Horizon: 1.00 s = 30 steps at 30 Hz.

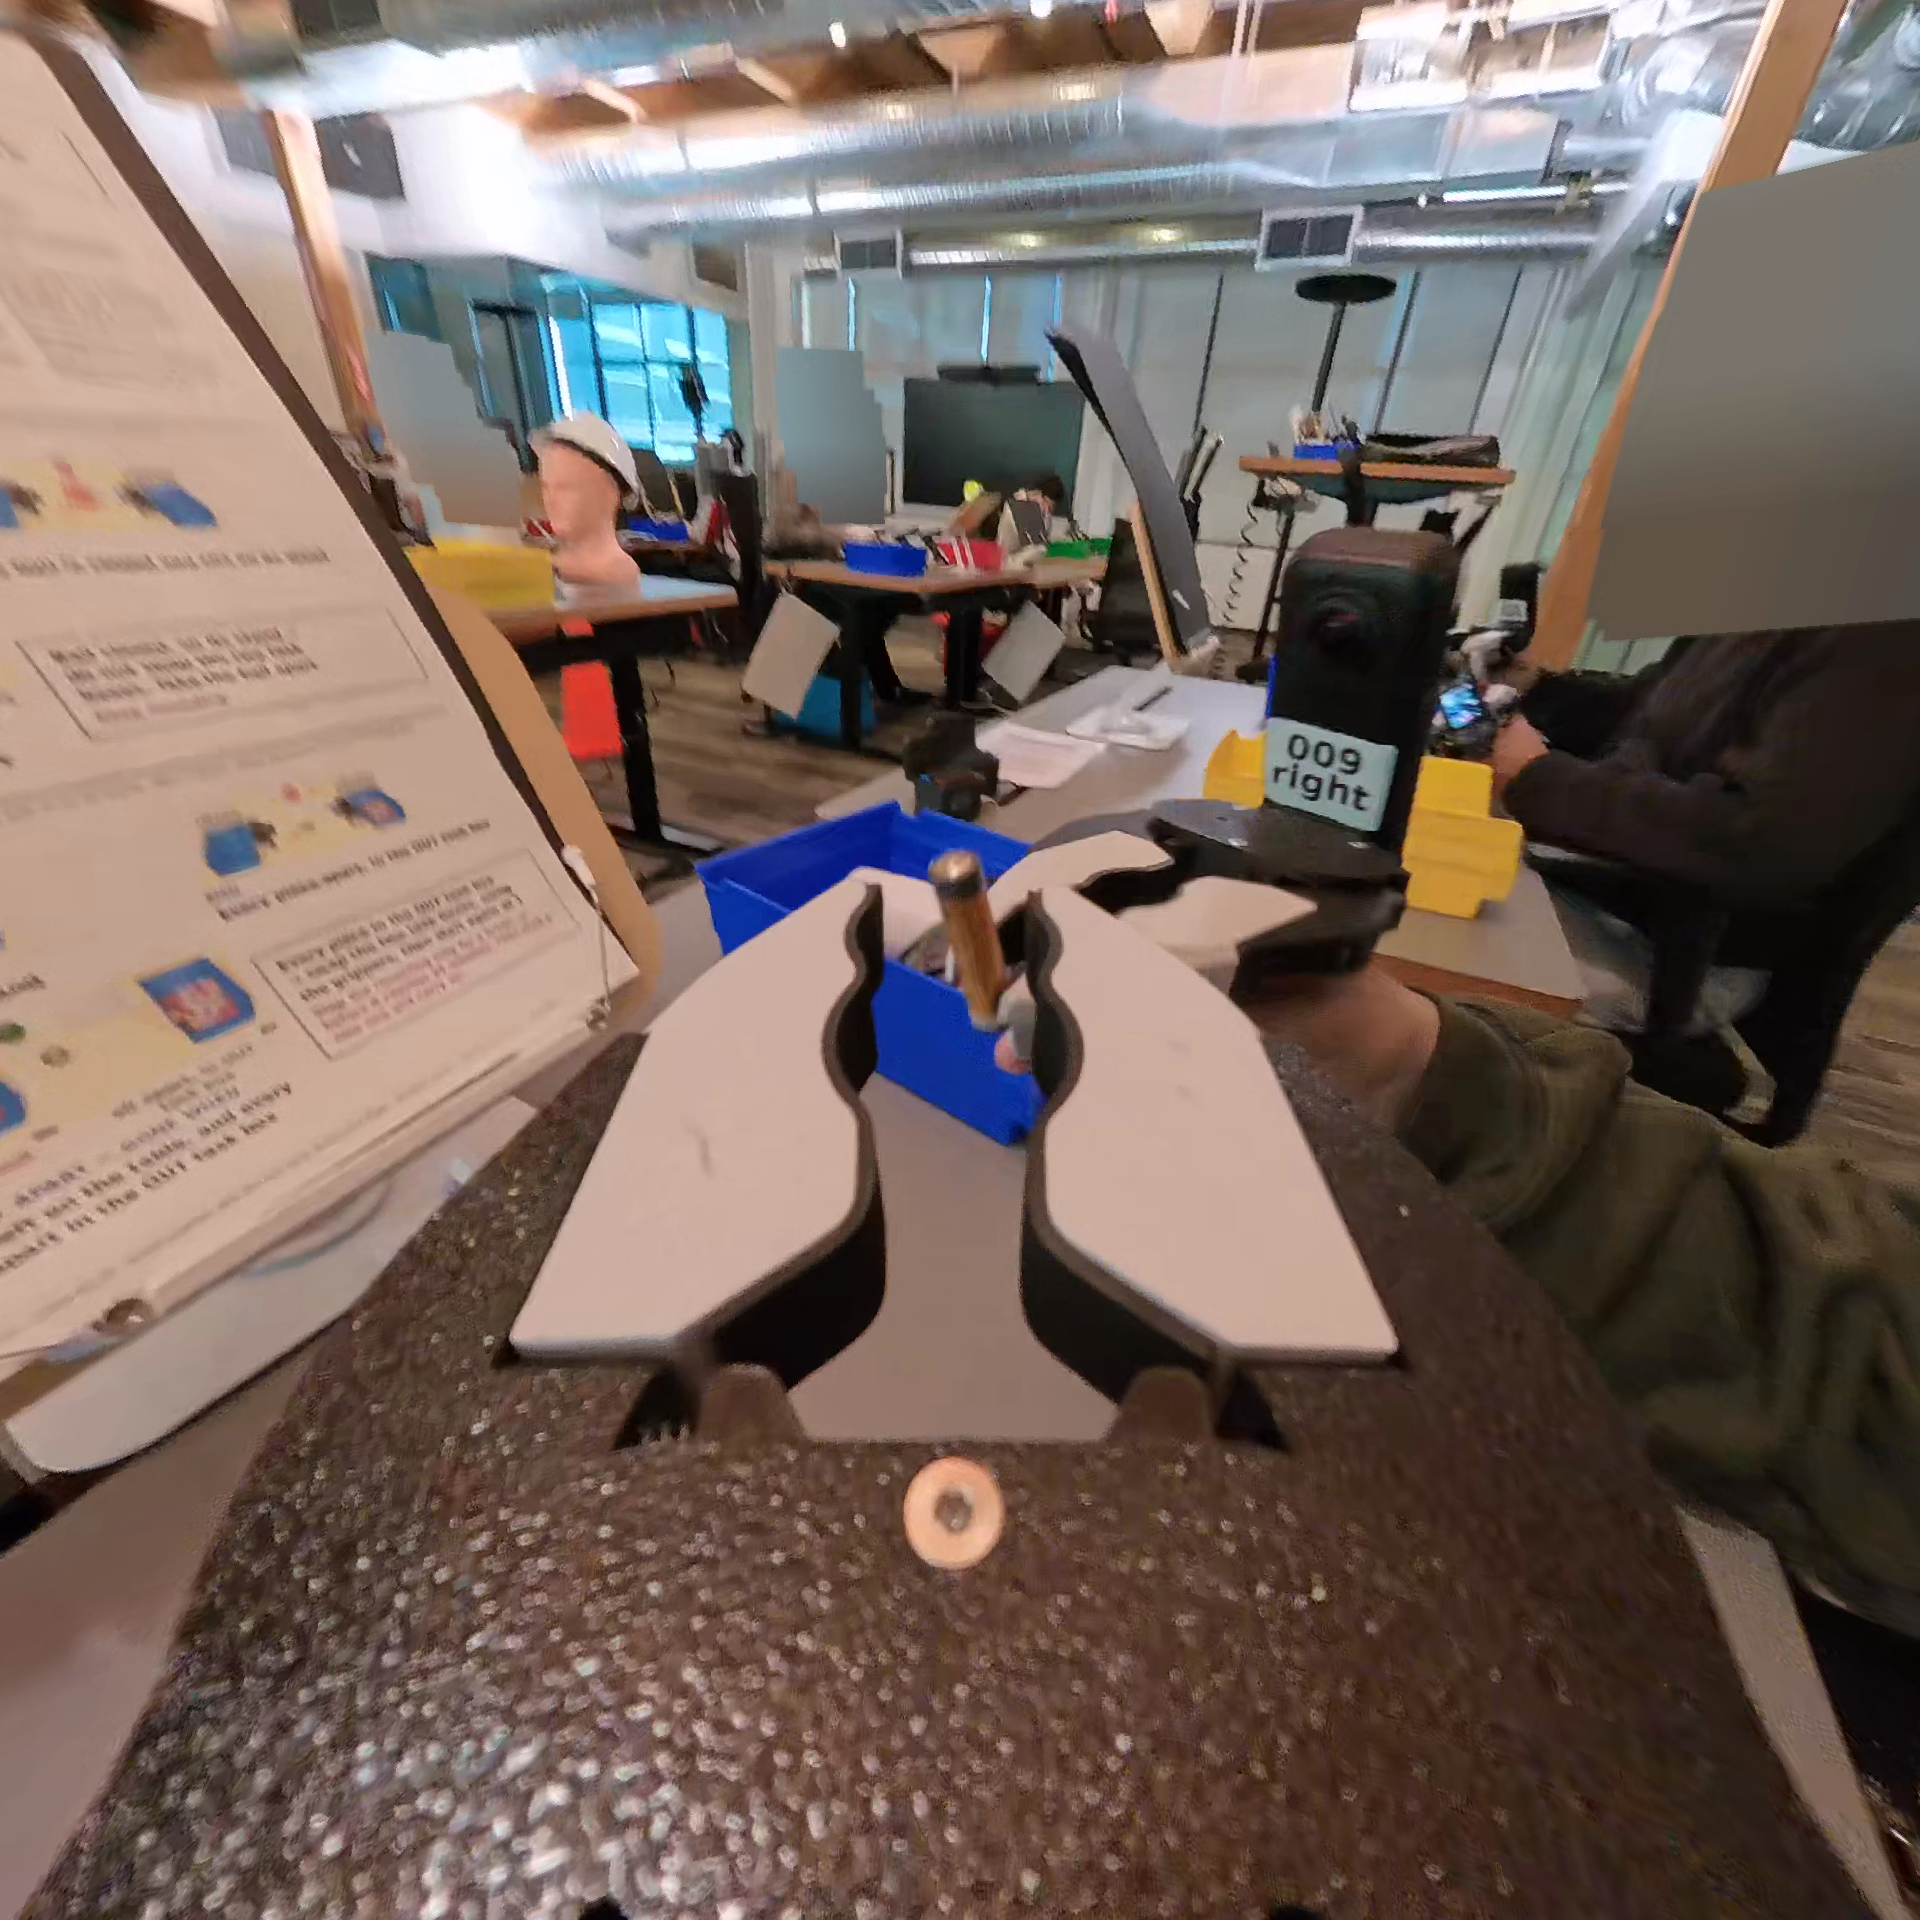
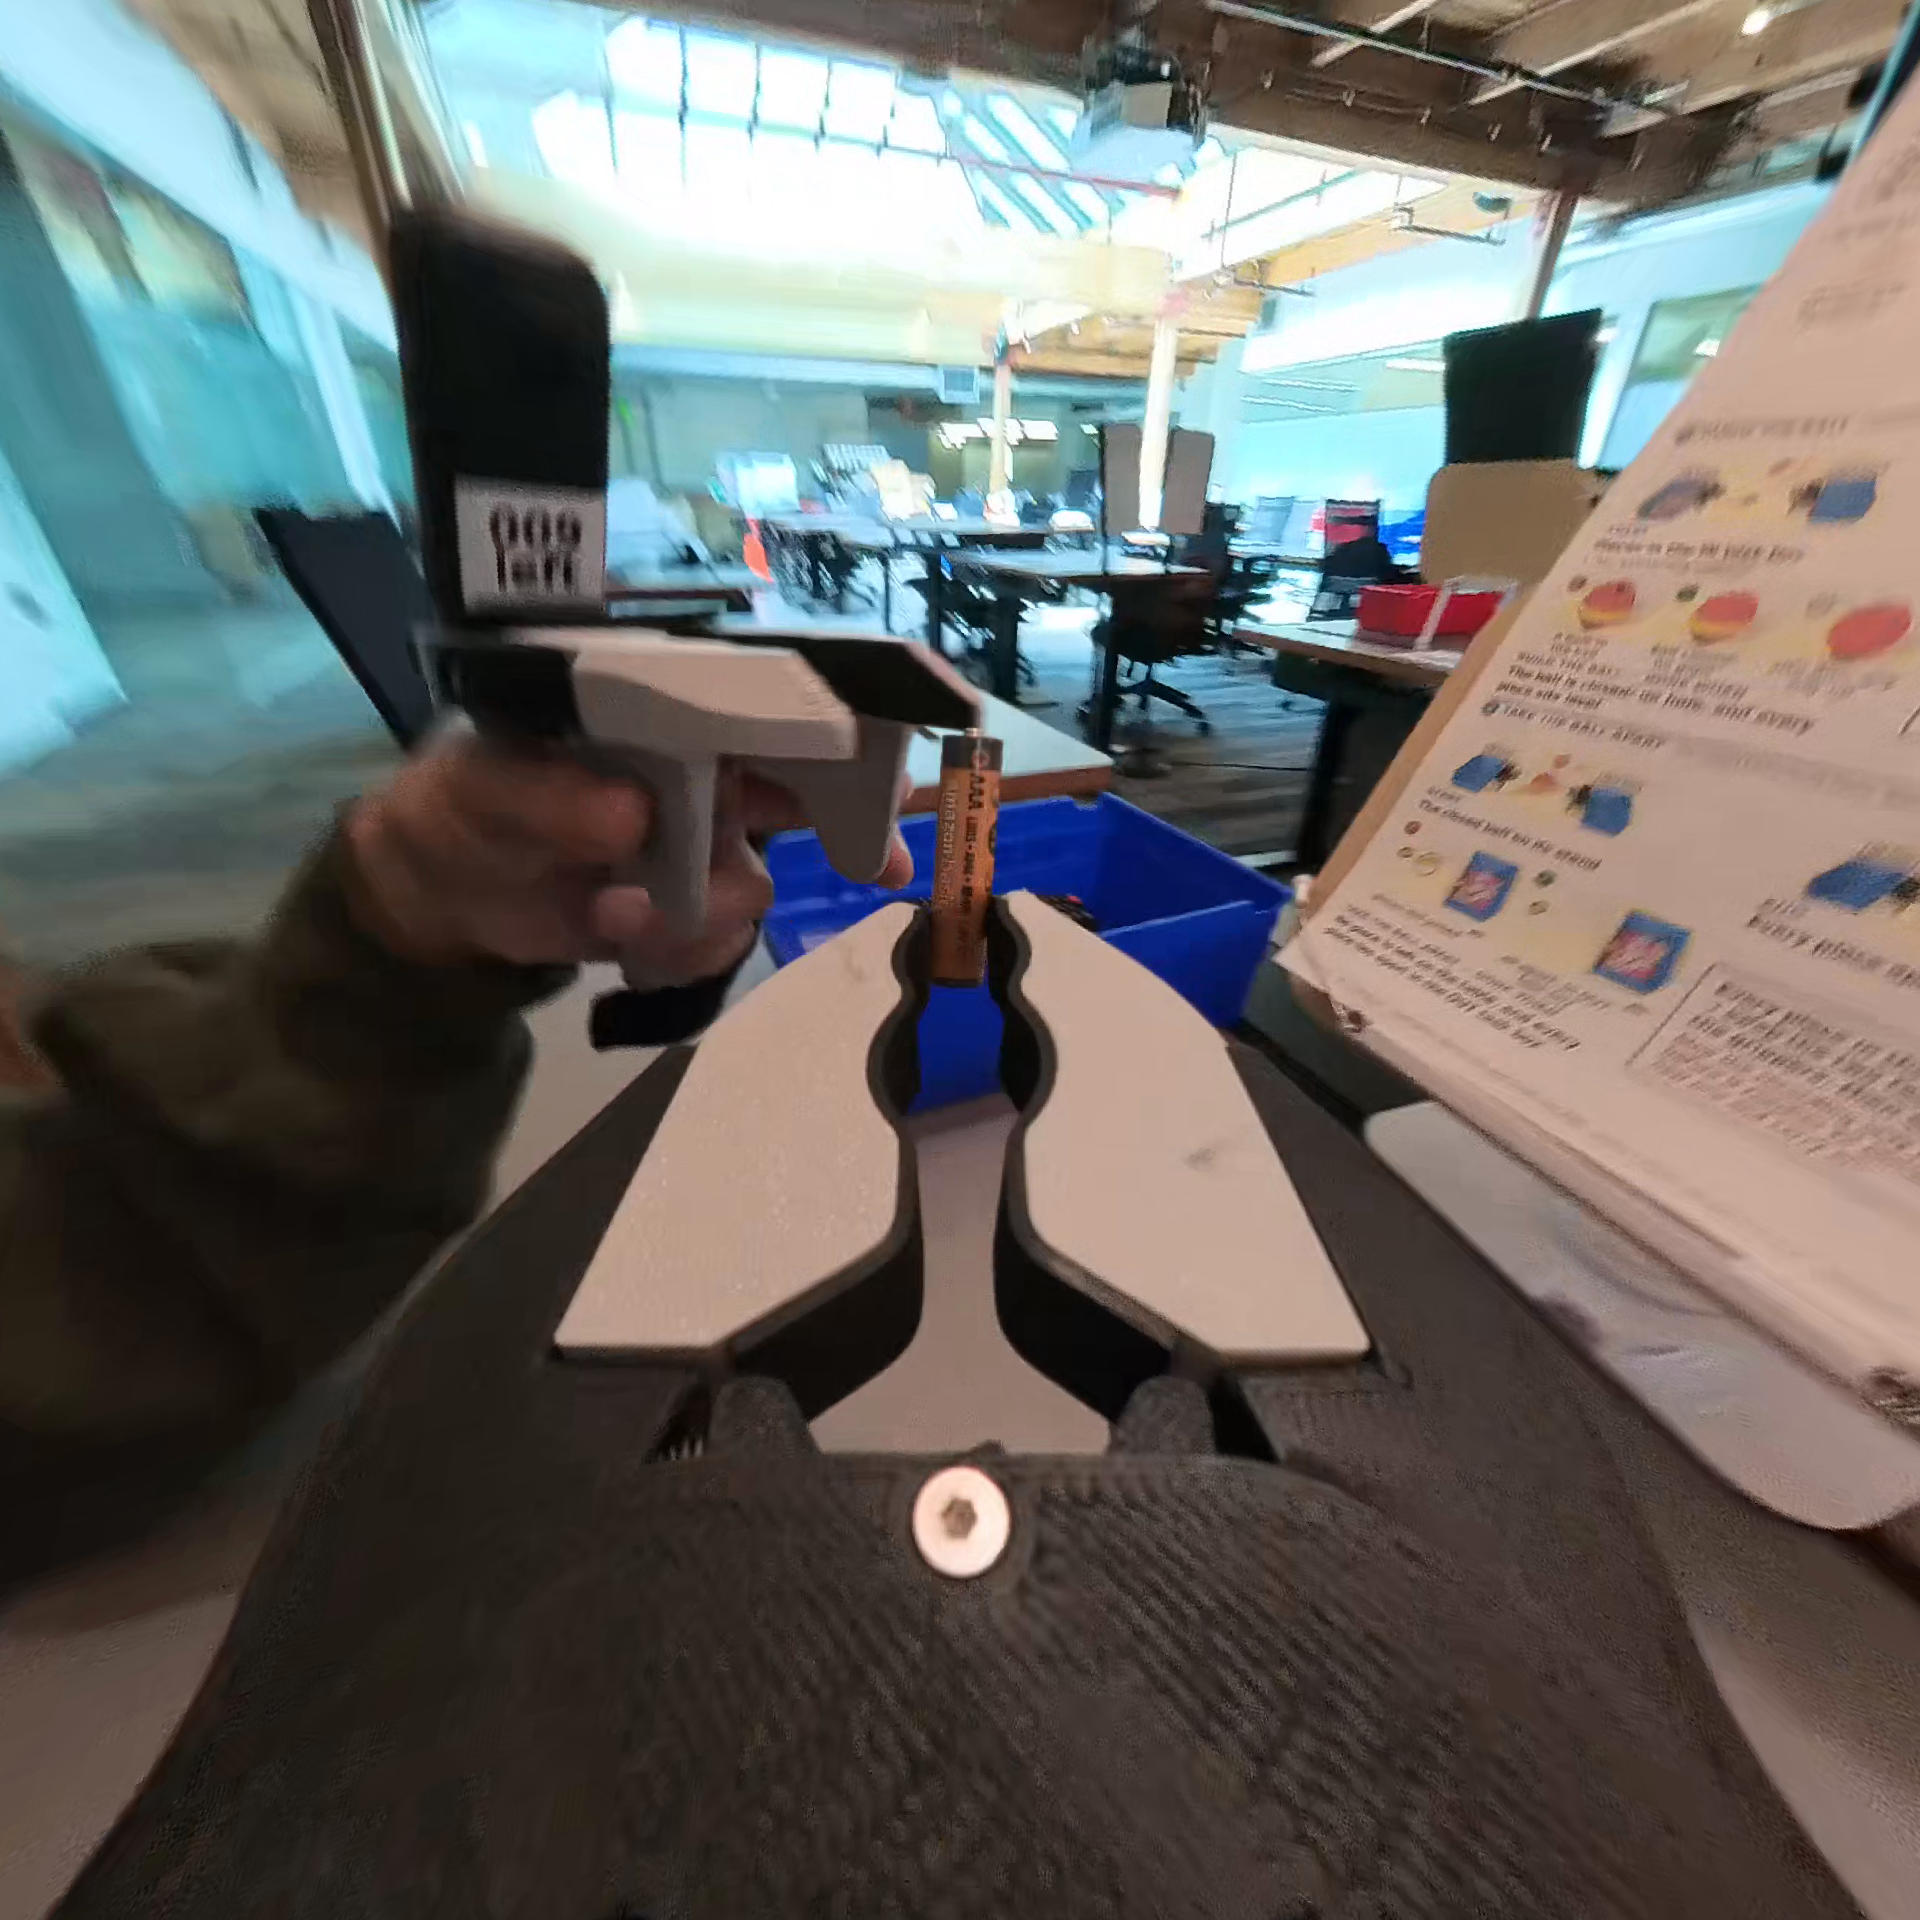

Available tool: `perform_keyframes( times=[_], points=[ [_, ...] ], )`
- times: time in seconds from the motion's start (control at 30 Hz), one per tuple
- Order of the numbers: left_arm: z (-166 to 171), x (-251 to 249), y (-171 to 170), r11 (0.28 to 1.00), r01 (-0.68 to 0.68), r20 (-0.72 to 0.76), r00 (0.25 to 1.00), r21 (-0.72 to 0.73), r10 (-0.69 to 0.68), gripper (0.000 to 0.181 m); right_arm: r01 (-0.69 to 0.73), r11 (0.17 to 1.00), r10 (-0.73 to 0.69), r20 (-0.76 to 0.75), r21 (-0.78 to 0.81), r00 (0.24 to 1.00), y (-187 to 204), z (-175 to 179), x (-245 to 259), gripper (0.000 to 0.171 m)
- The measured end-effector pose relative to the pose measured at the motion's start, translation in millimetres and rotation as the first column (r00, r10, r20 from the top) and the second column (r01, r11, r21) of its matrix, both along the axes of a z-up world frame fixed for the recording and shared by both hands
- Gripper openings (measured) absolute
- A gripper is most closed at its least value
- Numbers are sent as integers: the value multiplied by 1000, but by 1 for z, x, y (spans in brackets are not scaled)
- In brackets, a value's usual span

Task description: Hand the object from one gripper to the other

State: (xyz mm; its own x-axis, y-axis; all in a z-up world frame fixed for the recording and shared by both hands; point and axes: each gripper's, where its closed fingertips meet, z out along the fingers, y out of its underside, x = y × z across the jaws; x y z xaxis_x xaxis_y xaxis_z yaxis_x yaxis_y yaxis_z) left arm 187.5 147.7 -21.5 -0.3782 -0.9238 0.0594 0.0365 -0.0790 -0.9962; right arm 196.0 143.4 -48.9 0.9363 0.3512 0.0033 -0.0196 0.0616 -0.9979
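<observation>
The right gripper (image 2: pixel 961 935) clenches the lower end of an upright battery (image 2: pixel 963 862). The left gripper (image 1: pixel 951 925) stands released, the battery between its fingers, nearer the 3 o'clock one. Beyond at 12 o'clock sits a blue bin (image 2: pixel 1143 883).

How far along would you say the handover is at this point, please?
Done: the battery is held above the blue bin, pinched in the right claw. In hand: the left claw sits open around its top end. Left, probably: the left claw closes, then the right lets go.
</observation>
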Motion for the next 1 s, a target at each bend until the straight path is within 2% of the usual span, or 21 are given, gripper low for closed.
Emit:
perform_keyframes(
  times=[0.07, 0.17, 0.23, 0.33, 0.43, 0.5, 0.57, 0.67, 0.87, 0.93, 1.0],
  points=[
    [3, -2, 4, 999, -29, 19, 999, 15, 28, 26, -10, 1000, 12, -171, 15, 985, -11, 10, 23, 11],
    [-4, 0, 10, 998, -58, -18, 998, 34, 58, 26, 116, 993, -116, -314, -21, 942, -32, 11, 83, 11],
    [-10, 2, 15, 996, -78, -46, 996, 51, 80, 23, 305, 947, -321, -310, -101, 895, -51, -2, 136, 11],
    [-16, 5, 19, 993, -96, -75, 992, 70, 101, 21, 574, 772, -627, -173, -273, 760, -90, -44, 212, 10],
    [-19, 5, 20, 993, -95, -90, 991, 75, 102, 20, 603, 674, -708, -138, -427, 693, -115, -85, 245, 10],
    [-22, 6, 21, 994, -85, -105, 990, 71, 92, 19, 603, 633, -733, -124, -485, 669, -120, -106, 255, 10],
    [-25, 6, 21, 994, -81, -116, 989, 69, 88, 19, 569, 609, -728, -106, -552, 677, -118, -123, 253, 12],
    [-27, 7, 22, 994, -81, -126, 988, 73, 89, 19, 617, 566, -739, -6, -546, 673, -113, -123, 252, 30],
    [-26, 1, 36, 982, -144, -129, 979, 122, 160, 19, 675, 628, -699, 100, -388, 708, -89, -88, 230, 40],
    [-25, -11, 58, 954, -238, -128, 956, 183, 263, 19, 676, 669, -673, 136, -309, 727, -78, -74, 215, 46],
    [-22, -32, 96, 896, -385, -130, 899, 223, 419, 19, 664, 714, -646, 157, -221, 747, -67, -60, 193, 49]
  ],
)
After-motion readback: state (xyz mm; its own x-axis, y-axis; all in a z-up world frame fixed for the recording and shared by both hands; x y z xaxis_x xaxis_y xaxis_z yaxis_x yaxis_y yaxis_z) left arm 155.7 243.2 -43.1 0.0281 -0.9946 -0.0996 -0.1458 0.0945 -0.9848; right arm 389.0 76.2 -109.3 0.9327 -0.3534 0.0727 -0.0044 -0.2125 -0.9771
